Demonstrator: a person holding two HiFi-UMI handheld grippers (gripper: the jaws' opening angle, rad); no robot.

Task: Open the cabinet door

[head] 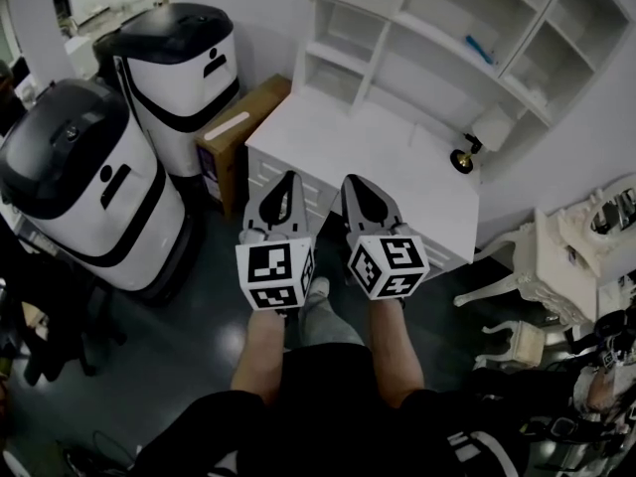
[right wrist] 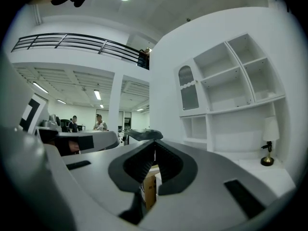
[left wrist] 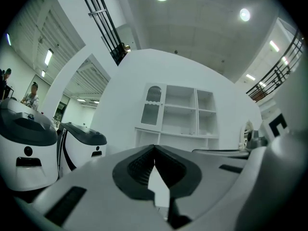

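A white cabinet with open shelves stands against the wall ahead, above a white counter. Its one door, glazed with an arched top, is at the upper left of the shelves and is closed; it also shows in the right gripper view. My left gripper and right gripper are held side by side, level, in front of the counter's edge and well short of the door. Both are shut with nothing between their jaws, as seen for the left gripper and the right gripper.
Two tall white-and-black machines stand at the left. A cardboard box leans between them and the counter. A small lamp sits on the counter's right. An ornate white chair is at the right.
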